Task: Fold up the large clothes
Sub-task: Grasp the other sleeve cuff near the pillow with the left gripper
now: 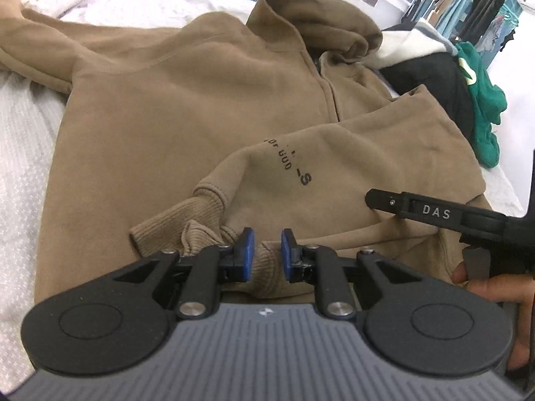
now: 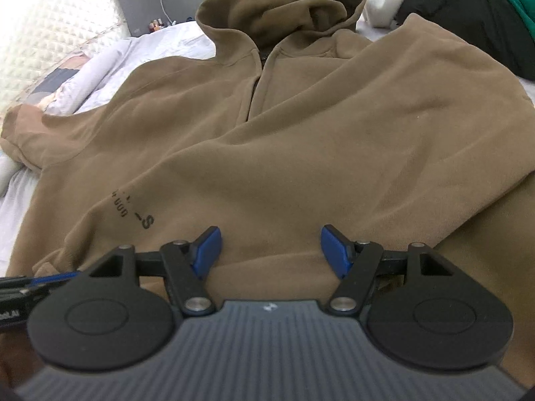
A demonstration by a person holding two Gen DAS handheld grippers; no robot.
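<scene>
One brown hoodie (image 1: 187, 127) lies on one bed (image 1: 23, 153); it has one hood (image 1: 321, 23) and two sleeves; one ribbed cuff (image 1: 180, 224) shows; two grippers, each with two blue pads (image 1: 245, 250); one green garment (image 1: 485, 113); one black garment (image 1: 431, 77).

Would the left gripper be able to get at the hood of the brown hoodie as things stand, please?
Probably not at once: the left gripper has its jaws around the ribbed cuff at the near edge, while the hood lies at the far end, across the whole hoodie. Nothing blocks the way.
</scene>
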